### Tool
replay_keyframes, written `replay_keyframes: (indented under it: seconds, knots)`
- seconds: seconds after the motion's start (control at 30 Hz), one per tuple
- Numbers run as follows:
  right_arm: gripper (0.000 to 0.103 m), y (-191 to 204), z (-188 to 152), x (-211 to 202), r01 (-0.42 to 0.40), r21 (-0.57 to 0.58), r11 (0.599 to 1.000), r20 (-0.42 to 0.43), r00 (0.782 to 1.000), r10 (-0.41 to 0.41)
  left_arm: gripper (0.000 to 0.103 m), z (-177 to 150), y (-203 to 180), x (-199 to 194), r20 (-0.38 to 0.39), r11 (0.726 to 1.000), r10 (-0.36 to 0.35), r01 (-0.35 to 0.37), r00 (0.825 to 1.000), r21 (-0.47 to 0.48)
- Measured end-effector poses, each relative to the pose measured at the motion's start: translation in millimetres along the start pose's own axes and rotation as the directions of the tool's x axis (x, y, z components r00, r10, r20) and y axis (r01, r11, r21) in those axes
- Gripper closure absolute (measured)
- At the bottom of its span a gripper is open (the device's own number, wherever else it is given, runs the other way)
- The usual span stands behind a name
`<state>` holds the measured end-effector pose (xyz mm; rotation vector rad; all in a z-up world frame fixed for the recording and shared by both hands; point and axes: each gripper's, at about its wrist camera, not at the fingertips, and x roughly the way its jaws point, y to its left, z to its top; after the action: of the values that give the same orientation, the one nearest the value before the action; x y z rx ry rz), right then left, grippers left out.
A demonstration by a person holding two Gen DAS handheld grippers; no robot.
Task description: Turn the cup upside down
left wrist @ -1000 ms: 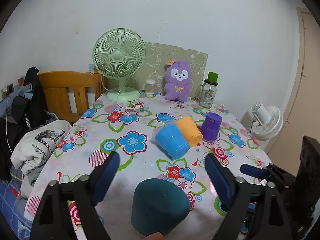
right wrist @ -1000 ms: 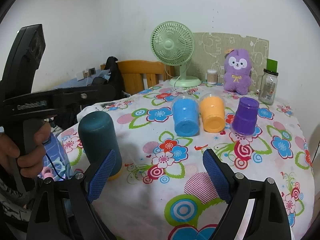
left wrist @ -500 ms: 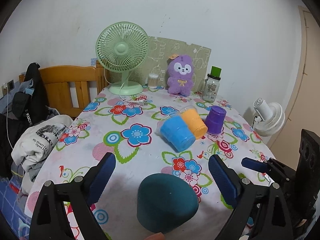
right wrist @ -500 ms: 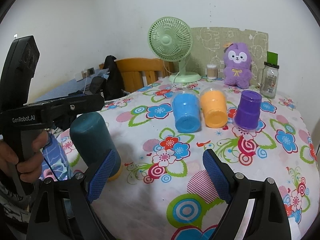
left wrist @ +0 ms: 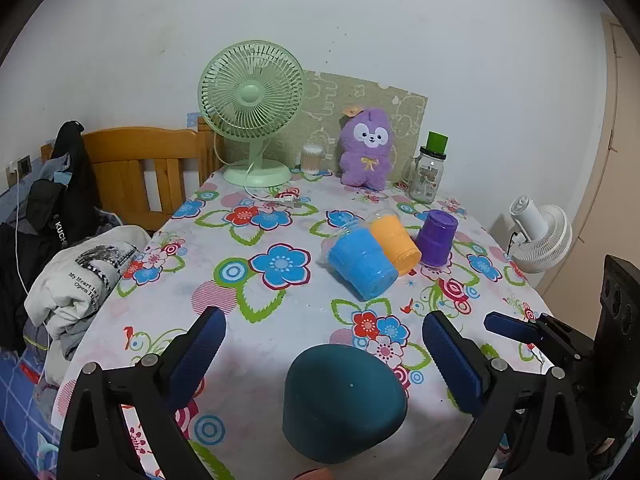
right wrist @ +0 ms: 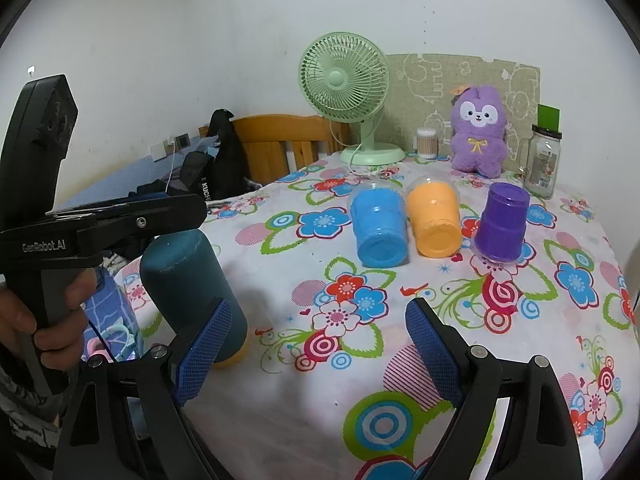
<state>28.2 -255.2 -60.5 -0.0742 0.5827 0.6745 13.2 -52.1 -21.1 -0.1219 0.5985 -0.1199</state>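
Left gripper [left wrist: 323,340]: jaws wide apart, holding nothing.
Dark teal cup [left wrist: 343,402]: lying tilted on the floral tablecloth [left wrist: 260,320] near the front edge, base toward the camera, between the left jaws without touching either pad.
Right gripper [right wrist: 318,338]: jaws wide apart and empty; the teal cup lies by its left blue pad [right wrist: 204,350].
Mid-table: blue plastic cup [right wrist: 380,226] and orange plastic cup [right wrist: 435,218] on their sides, touching; purple plastic cup [right wrist: 502,222] upside down beside them.
Far edge: green desk fan [left wrist: 252,106], purple plush toy [left wrist: 366,146], glass jar [left wrist: 430,170].
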Motion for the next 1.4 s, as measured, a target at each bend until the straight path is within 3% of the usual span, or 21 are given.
replay_keyframes:
  seconds: [0.37,0.63,1.0,1.4]
  knots:
    - [0.012,16,13,-13,0.063,-0.042,0.997,0.028,0.998,-0.062,0.000,5,2,-16,0.045,1.000,0.002,-0.003,0.999,0.011]
    - [0.004,23,26,-27,0.135,-0.022,0.991,0.092,0.987,-0.132,0.000,11,3,-33,0.101,1.000,0.024,-0.025,0.995,0.009]
    - [0.001,25,48,-63,0.196,0.080,0.977,0.227,0.951,-0.209,0.000,21,7,-53,0.176,0.999,0.051,-0.050,0.983,-0.008]
    - [0.001,42,61,-85,0.221,0.059,0.973,0.299,0.927,-0.228,0.000,27,3,-71,0.237,0.999,0.048,-0.048,0.970,-0.004]
